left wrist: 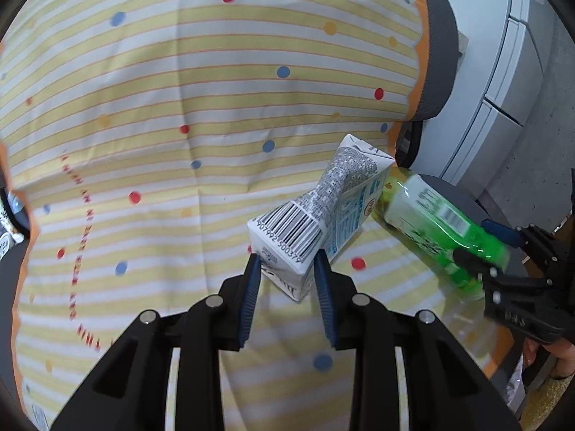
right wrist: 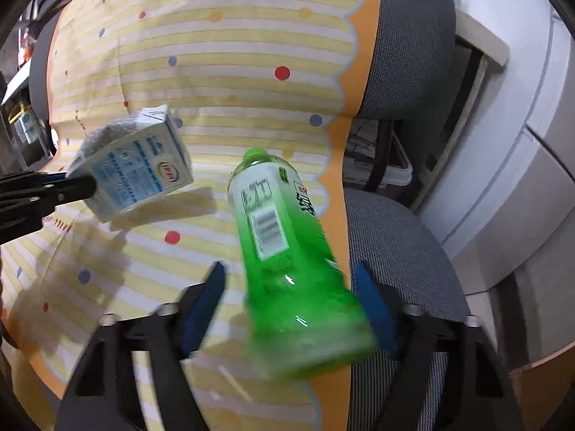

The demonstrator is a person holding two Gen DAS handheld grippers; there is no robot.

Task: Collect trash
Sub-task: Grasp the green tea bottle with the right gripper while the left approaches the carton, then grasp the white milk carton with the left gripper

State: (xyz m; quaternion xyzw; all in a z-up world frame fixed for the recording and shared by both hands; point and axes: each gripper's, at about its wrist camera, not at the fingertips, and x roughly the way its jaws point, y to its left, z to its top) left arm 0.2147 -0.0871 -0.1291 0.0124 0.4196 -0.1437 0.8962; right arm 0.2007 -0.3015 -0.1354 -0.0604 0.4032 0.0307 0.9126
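The green bottle [right wrist: 287,251] is lying between the pads of my right tool [right wrist: 291,309], base toward me, cap pointing away along the fingers; one pad is touching, the other standing clear. My left tool [left wrist: 287,269] is clamping the crushed milk carton [left wrist: 316,212] above the striped cloth [left wrist: 179,107], just left of the bottle.
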